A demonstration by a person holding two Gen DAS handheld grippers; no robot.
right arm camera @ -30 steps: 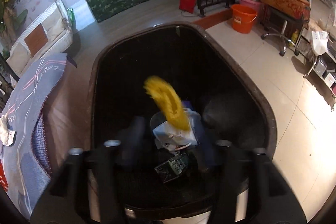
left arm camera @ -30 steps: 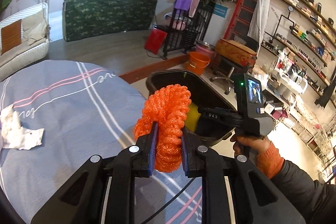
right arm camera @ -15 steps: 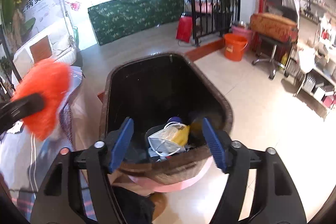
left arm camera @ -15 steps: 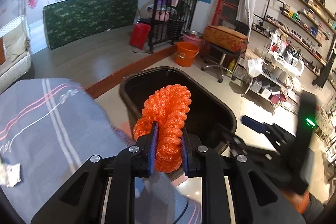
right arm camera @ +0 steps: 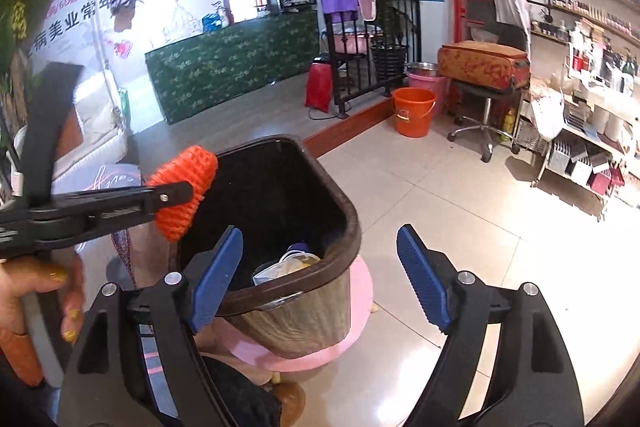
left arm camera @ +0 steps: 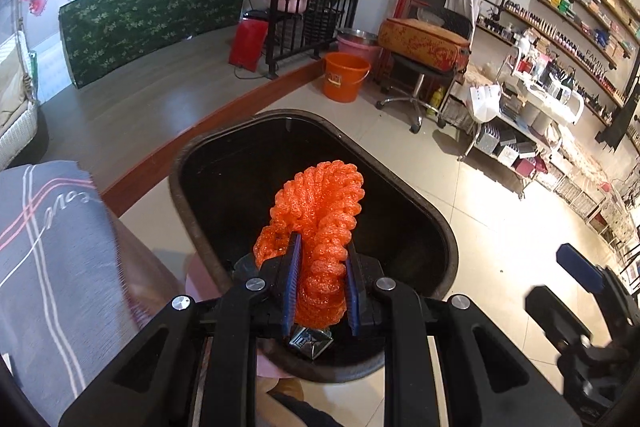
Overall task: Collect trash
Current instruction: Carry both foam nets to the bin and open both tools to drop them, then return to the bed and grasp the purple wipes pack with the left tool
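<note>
My left gripper is shut on an orange foam net and holds it over the open black trash bin. In the right wrist view the same net hangs above the bin's left rim, held by the left gripper. My right gripper is open and empty, just in front of and to the right of the bin. Inside the bin lie a white mask and other trash.
The bin stands on a pink base on a tiled floor. A grey striped cloth surface is to the left. An orange bucket, a stool with a case and shelves stand beyond.
The left gripper carried the orange net from above the cloth to over the bin. The right gripper, open after dropping a yellow piece in, pulled back and to the right of the bin.
</note>
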